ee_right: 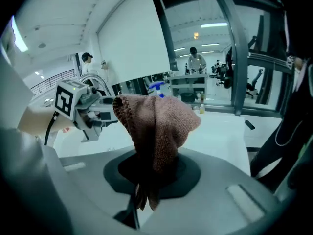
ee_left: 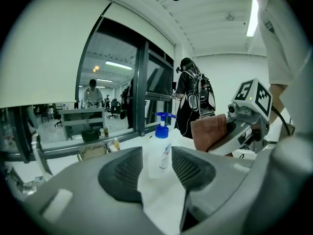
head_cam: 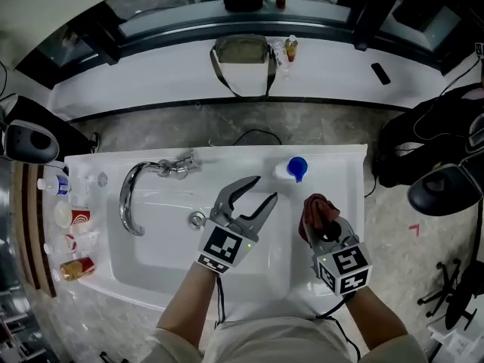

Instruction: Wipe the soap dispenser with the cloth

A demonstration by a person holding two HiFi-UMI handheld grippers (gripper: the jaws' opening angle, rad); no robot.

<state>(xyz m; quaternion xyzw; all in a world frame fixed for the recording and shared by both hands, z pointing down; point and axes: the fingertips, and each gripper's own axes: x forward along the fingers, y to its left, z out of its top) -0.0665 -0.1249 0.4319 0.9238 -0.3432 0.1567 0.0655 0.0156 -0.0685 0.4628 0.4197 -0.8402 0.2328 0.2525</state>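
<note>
Left gripper (head_cam: 262, 190), spread over the sink (head_cam: 162, 248), faces the soap dispenser (head_cam: 292, 169); right gripper (head_cam: 323, 224) pinches the cloth (head_cam: 315, 207).

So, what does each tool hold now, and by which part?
Right tool: the brown cloth, pinched at its bunched lower end. Left tool: open, holding nothing.

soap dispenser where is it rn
In the head view the soap dispenser stands on the sink's back rim, right of the faucet, just ahead of the open left tongs.
</note>
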